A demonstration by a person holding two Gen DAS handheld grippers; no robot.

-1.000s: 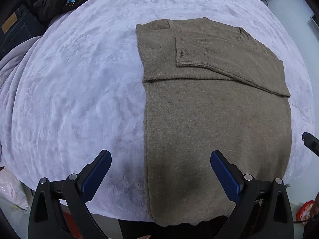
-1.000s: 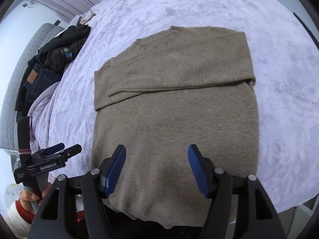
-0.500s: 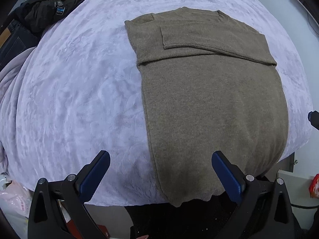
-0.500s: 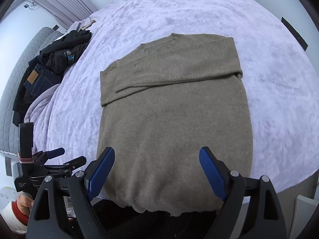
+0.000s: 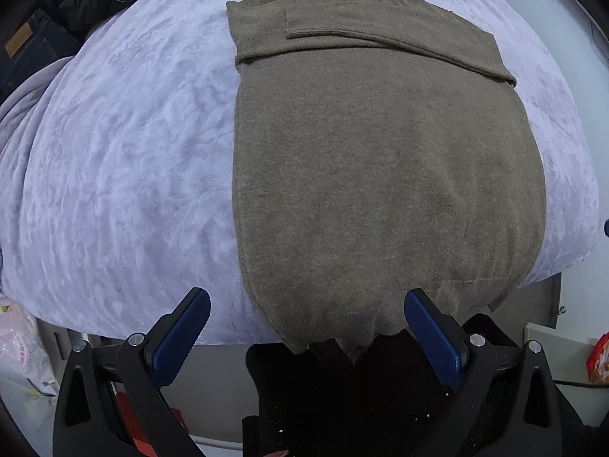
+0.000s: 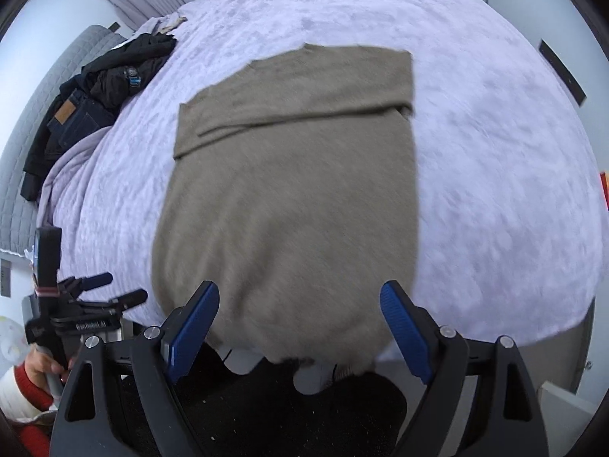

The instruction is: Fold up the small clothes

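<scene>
A brown knit sweater point(image 5: 380, 160) lies flat on the lilac bed cover point(image 5: 125, 152), its sleeves folded across the chest at the far end and its hem hanging over the near bed edge. My left gripper point(image 5: 306, 327) is open and empty, hovering just off the hem's left part. The sweater also shows in the right wrist view point(image 6: 293, 198). My right gripper point(image 6: 300, 316) is open and empty above the hem. The left gripper point(image 6: 110, 293) appears at the right view's lower left, held by a hand.
A pile of dark clothes and jeans point(image 6: 95, 103) lies at the bed's far left, also in the left wrist view point(image 5: 57, 11). A grey padded headboard point(image 6: 26, 144) is at the left. Dark floor point(image 5: 342, 400) lies below the bed edge.
Both grippers have pulled back toward the near bed edge, so the sweater looks farther and its hem now shows. The right gripper's jaws have opened wider.
</scene>
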